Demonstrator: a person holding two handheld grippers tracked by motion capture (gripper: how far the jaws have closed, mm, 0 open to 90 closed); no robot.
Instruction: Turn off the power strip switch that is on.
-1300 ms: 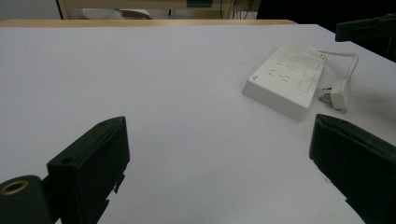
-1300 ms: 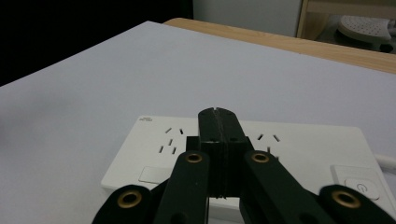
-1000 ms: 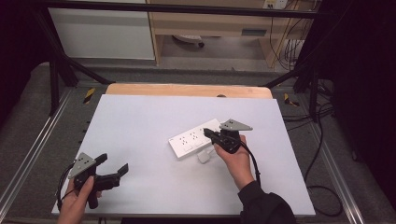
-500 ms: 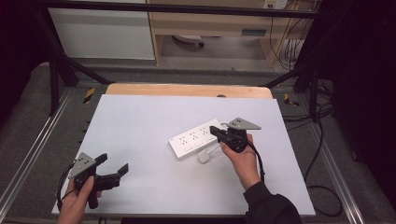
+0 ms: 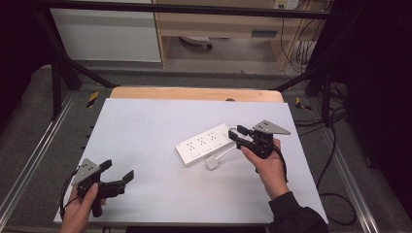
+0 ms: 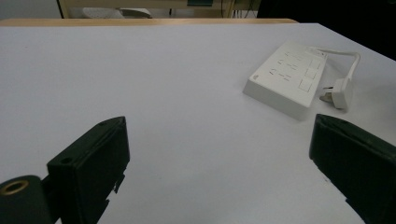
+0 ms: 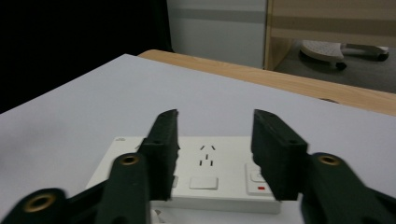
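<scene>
While the right tongs hang just past one end of the white power strip, this is how things lie:

Right tongs: jaws apart with nothing between them; they have just been opening. In the right gripper view the strip's sockets and a switch with a red mark show through the gap.

Right hand: wrapped round the gripper's body, below the grey three-cornered plate.

Power strip: flat on the tabletop, slantwise, directly ahead of the right tongs and close under them; whether a jaw tip touches its end is hard to tell from above, though it looks clear. From the left tongs it lies well off, ahead and to the right.

Cord and plug: the white cord curls out of the strip's end nearest the right tongs, and the plug rests on the tabletop just beside the strip, below the right tongs in the high view.

Left tongs: jaws spread wide, nothing held, bare tabletop between them in the left gripper view.

Left hand: grips its gripper at the near left corner of the tabletop.
</scene>
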